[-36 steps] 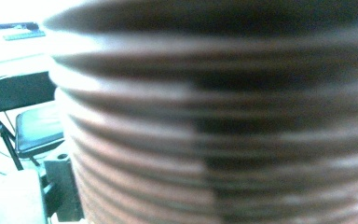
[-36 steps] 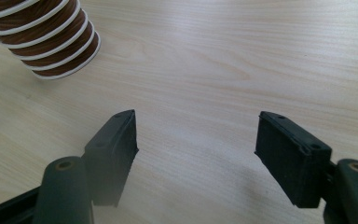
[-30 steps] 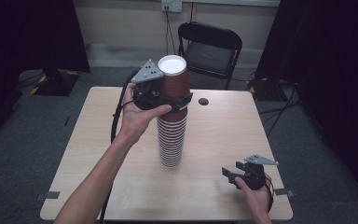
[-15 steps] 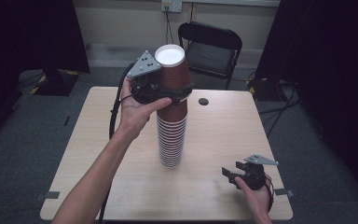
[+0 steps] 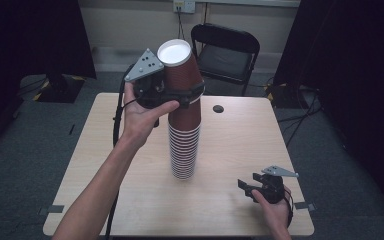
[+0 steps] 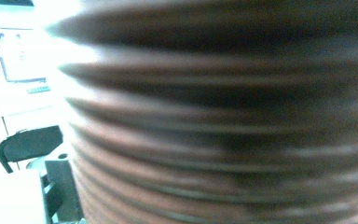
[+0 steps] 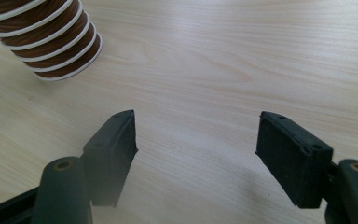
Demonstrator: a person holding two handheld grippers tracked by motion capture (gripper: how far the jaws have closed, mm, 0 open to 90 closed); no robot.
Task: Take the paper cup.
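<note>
Cups (image 5: 185,145), brown paper ones with white rims, stand nested upside down in a tall stack near the middle of the counter (image 5: 100,165). At the top, the left claw (image 5: 182,95) is closed around the uppermost cups (image 5: 180,70), its jaws pressing on opposite sides of the brown wall just below the white base of the top cup. That upper part sits tilted a little off the line of the stack beneath it; whether it is fully free of the lower cups I cannot tell. In the left gripper view the ribbed brown wall of the cups (image 6: 223,121) is very near the lens and blurred, with a black chair (image 6: 25,144) at the lower left.

The right claw (image 5: 250,189) rests low over the counter's near right corner, well apart from the stack, with its jaws spread wide and nothing between them. In the right gripper view the two black pads (image 7: 114,149) stand far apart over bare wood (image 7: 223,60), and the bottom rims of the stack (image 7: 51,37) show at the upper left. A small dark hole (image 5: 218,108) lies in the counter behind the stack, and a folding chair (image 5: 225,50) stands beyond the far edge
</note>
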